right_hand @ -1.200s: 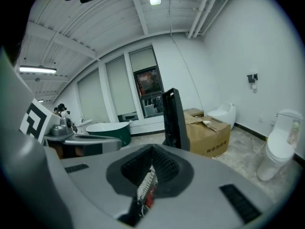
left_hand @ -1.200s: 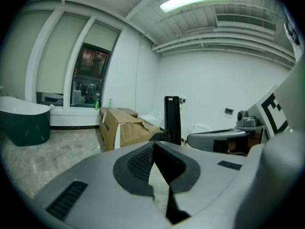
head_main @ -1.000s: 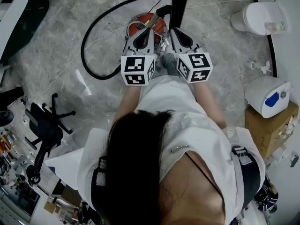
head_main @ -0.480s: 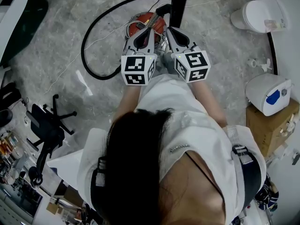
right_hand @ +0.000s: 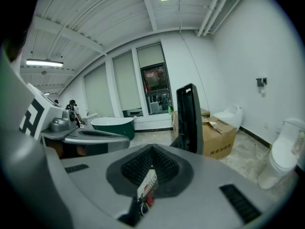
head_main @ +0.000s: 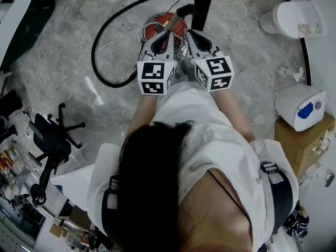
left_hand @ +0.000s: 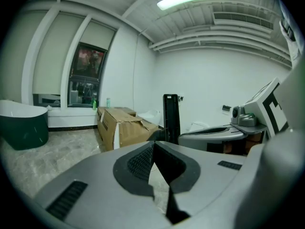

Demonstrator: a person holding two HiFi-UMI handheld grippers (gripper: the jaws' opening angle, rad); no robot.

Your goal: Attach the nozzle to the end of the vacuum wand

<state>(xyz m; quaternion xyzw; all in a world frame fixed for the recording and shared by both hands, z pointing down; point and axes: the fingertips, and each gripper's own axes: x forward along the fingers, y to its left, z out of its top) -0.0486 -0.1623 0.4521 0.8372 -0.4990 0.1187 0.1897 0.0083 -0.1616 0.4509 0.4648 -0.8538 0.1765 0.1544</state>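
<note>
On the floor ahead, reading left to right: a black hose (head_main: 100, 62) loops off the red vacuum canister (head_main: 164, 26), then a black upright piece (head_main: 199, 7) stands just past both grippers; I can't tell whether it is wand or nozzle. The left gripper (left_hand: 153, 149) and right gripper (right_hand: 151, 151) sit side by side, each pinched fully closed on nothing, short of that piece. I judge it rigid, light, slick plastic, best clamped across its flat mid-body.

Both forearms (head_main: 140, 115) reach forward, side by side. Left gripper (head_main: 167, 34) and right gripper (head_main: 190, 34) sit close together, tips converging and pitched downward. Left jaws: closed, nothing between. Right jaws: closed, nothing between. Marker cubes (head_main: 156, 77) face up.
</note>
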